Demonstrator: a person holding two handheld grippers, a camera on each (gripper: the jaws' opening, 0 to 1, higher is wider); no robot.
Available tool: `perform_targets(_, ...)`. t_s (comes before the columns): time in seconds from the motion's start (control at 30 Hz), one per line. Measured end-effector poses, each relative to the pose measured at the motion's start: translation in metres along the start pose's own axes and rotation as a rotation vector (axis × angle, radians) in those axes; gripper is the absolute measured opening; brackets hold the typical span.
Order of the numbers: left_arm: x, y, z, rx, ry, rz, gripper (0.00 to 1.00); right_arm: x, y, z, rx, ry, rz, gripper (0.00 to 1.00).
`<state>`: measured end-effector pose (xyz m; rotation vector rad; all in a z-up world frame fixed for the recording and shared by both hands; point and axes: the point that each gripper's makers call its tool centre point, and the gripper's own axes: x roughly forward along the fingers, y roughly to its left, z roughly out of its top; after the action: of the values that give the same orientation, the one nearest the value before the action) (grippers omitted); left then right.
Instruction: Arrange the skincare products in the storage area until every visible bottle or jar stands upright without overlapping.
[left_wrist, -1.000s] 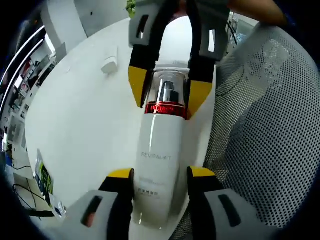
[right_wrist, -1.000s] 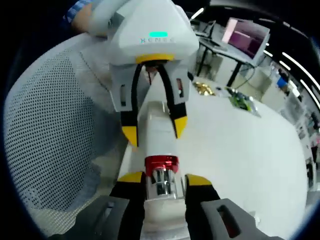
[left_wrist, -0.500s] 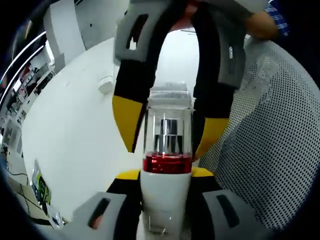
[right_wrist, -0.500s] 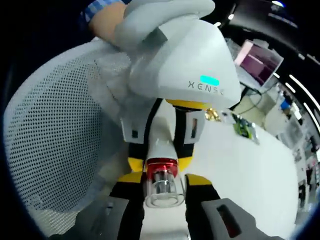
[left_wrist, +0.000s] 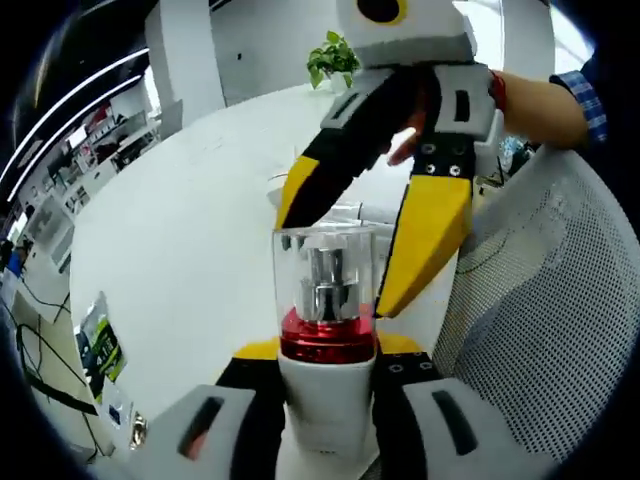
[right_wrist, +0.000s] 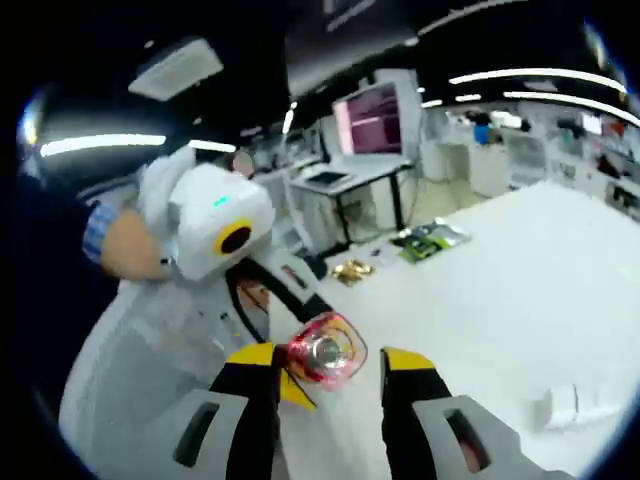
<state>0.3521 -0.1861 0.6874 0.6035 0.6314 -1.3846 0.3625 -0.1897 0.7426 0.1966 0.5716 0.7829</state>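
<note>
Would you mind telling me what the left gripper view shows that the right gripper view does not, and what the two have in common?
Only the left gripper view shows the bottle's white body gripped between the left gripper, the pump inside the clear cap seen side-on, and a potted plant.

Only the right gripper view shows a lit monitor on a desk and a small white box on the table.

Both share the red-collared bottle, the white table, the mesh basket and a person's hand in a checked sleeve.
</note>
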Motion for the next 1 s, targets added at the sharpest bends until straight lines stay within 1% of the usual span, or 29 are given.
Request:
perform_targets(0.07, 0.001, 0.0, 0.001, -0.006, -0.003, 0.002, 0.33, 0.004, 0.001, 0.001, 0.031, -0.006, -0.006, 0.37)
perform_targets(0.13, 0.001, -0.001, 0.001, -0.006, -0.003, 0.005, 0.33, 0.008, 0.005, -0.003, 0.021, 0.018, -0.001, 0.38)
perform_targets(0.17, 0.001, -0.001, 0.001, -0.005, -0.002, 0.005, 0.33, 0.012, 0.01, -0.01, 0.025, 0.052, 0.02, 0.41)
perform_targets(0.23, 0.001, 0.0, 0.001, -0.006, -0.002, 0.006, 0.33, 0.016, 0.009, -0.018, 0.032, 0.09, 0.003, 0.4)
perform_targets(0.27, 0.001, -0.001, 0.0, -0.008, -0.001, 0.006, 0.33, 0.02, 0.011, -0.024, 0.067, 0.113, 0.008, 0.41)
perform_targets(0.3, 0.002, -0.001, 0.0, -0.003, 0.005, 0.008, 0.33, 0.022, 0.011, -0.015, 0.121, 0.056, 0.013, 0.39)
perform_targets(0.37, 0.001, 0.0, -0.001, -0.015, 0.009, 0.014, 0.33, 0.023, 0.012, -0.018, 0.166, 0.065, 0.019, 0.38)
perform_targets(0.4, 0.001, 0.001, -0.001, -0.02, 0.008, 0.014, 0.33, 0.027, 0.016, -0.015, 0.195, 0.034, 0.035, 0.36)
perform_targets(0.43, 0.001, 0.002, 0.0, -0.034, 0.004, 0.015, 0.33, 0.029, 0.019, -0.015, 0.227, 0.02, 0.05, 0.33)
perform_targets(0.47, -0.001, 0.003, 0.0, -0.04, 0.005, 0.017, 0.32, 0.032, 0.018, -0.013, 0.279, -0.003, 0.044, 0.32)
perform_targets(0.5, -0.001, 0.004, -0.001, -0.057, 0.013, 0.017, 0.32, 0.031, 0.016, -0.014, 0.258, 0.006, 0.034, 0.3)
perform_targets(0.53, 0.0, 0.002, -0.001, -0.053, 0.01, 0.013, 0.32, 0.029, 0.017, -0.016, 0.221, 0.042, 0.037, 0.28)
perform_targets(0.57, 0.0, 0.001, 0.001, -0.049, 0.004, 0.016, 0.32, 0.027, 0.016, -0.017, 0.197, 0.078, 0.021, 0.28)
perform_targets(0.6, 0.0, 0.001, 0.004, -0.046, -0.009, 0.022, 0.32, 0.025, 0.015, -0.015, 0.174, 0.084, 0.007, 0.28)
perform_targets(0.63, -0.001, 0.003, 0.011, -0.049, -0.051, 0.032, 0.32, 0.023, 0.014, -0.007, 0.123, 0.059, -0.014, 0.28)
perform_targets(0.7, -0.006, 0.007, 0.026, -0.068, -0.144, 0.037, 0.33, 0.018, 0.015, 0.006, 0.068, 0.015, -0.045, 0.27)
perform_targets(0.77, -0.009, 0.008, 0.034, -0.08, -0.202, 0.032, 0.33, 0.014, 0.016, 0.013, 0.015, 0.007, -0.063, 0.27)
perform_targets(0.8, -0.011, 0.008, 0.036, -0.082, -0.22, 0.03, 0.33, 0.013, 0.016, 0.016, -0.017, 0.004, -0.072, 0.27)
perform_targets(0.83, -0.01, 0.008, 0.036, -0.086, -0.221, 0.028, 0.33, 0.013, 0.017, 0.017, -0.064, 0.002, -0.088, 0.27)
perform_targets(0.87, -0.01, 0.008, 0.036, -0.086, -0.228, 0.024, 0.32, 0.013, 0.016, 0.018, -0.085, 0.003, -0.102, 0.27)
perform_targets(0.9, -0.009, 0.007, 0.035, -0.081, -0.235, 0.02, 0.32, 0.013, 0.017, 0.016, -0.079, 0.007, -0.105, 0.27)
perform_targets(0.97, -0.007, 0.006, 0.034, -0.076, -0.225, 0.014, 0.32, 0.014, 0.016, 0.015, -0.117, 0.007, -0.114, 0.27)
perform_targets(1.0, -0.006, 0.005, 0.033, -0.079, -0.216, 0.01, 0.32, 0.015, 0.016, 0.015, -0.153, 0.013, -0.125, 0.27)
